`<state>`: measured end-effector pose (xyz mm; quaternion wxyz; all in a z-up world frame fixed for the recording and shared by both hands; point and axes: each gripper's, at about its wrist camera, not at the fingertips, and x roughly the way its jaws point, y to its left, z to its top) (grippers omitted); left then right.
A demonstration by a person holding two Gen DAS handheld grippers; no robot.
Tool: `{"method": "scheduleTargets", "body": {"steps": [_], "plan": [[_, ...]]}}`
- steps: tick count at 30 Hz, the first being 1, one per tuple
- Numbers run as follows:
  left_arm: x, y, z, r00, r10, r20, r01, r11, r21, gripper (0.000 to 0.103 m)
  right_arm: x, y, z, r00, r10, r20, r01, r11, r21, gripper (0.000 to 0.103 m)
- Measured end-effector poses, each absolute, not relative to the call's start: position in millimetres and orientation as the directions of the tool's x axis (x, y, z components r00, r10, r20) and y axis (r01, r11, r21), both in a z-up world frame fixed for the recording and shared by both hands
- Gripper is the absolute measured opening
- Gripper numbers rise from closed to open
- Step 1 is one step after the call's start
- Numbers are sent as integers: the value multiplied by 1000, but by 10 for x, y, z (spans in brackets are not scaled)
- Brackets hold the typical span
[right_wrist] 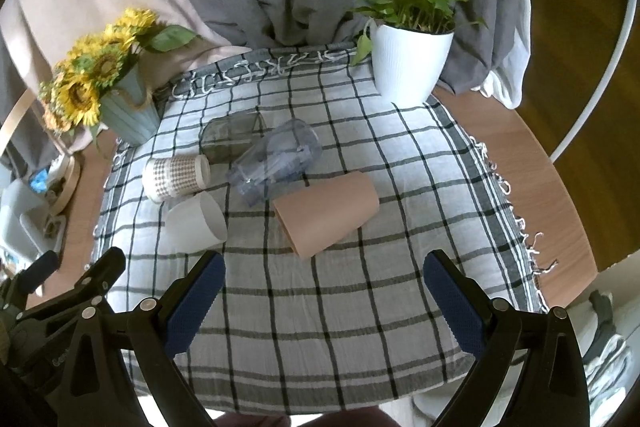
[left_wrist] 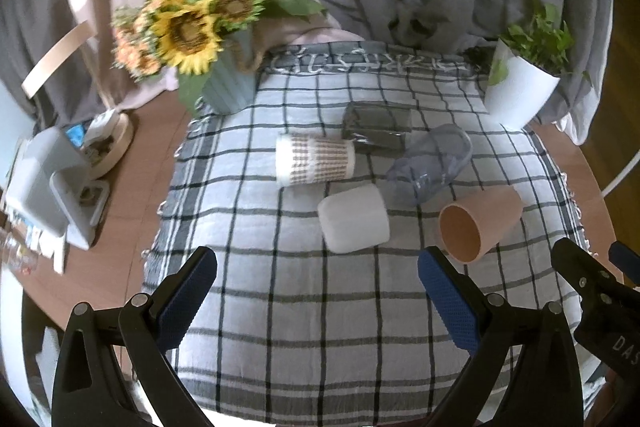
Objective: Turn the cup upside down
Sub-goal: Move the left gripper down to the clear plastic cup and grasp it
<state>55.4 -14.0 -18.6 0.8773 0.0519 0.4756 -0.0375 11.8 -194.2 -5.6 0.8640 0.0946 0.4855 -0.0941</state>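
Note:
Several cups lie on their sides on a checked cloth (left_wrist: 300, 307) (right_wrist: 340, 327): a tan cup (left_wrist: 478, 223) (right_wrist: 326, 213), a white cup (left_wrist: 354, 219) (right_wrist: 196, 223), a patterned white cup (left_wrist: 314, 163) (right_wrist: 176, 177), a clear bluish cup (left_wrist: 430, 163) (right_wrist: 276, 161) and a dark smoky cup (left_wrist: 378, 127) (right_wrist: 232, 139). My left gripper (left_wrist: 318, 271) is open and empty, short of the white cup. My right gripper (right_wrist: 324, 275) is open and empty, just short of the tan cup; it also shows in the left wrist view (left_wrist: 588, 267).
A sunflower vase (left_wrist: 230, 83) (right_wrist: 128, 115) stands at the cloth's back left, a white plant pot (left_wrist: 518, 91) (right_wrist: 408, 63) at the back right. Grey and pink curtains hang behind. Clutter and a grey box (left_wrist: 44, 183) sit on the brown table at left.

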Motion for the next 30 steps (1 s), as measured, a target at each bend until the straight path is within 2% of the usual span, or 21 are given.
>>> {"method": "scheduleTargets", "body": {"steps": [19,30], "plan": [[1199,-892,-343,447,-161,-880,437,898,58,102,309,-2428,-261,441,-113,-890,486,864,132,100],[1721,-1197,-547,235,-260,-937,591,803,-74,102,466,-2688,-366,424,-103,-900,647,730,221,100]]}}
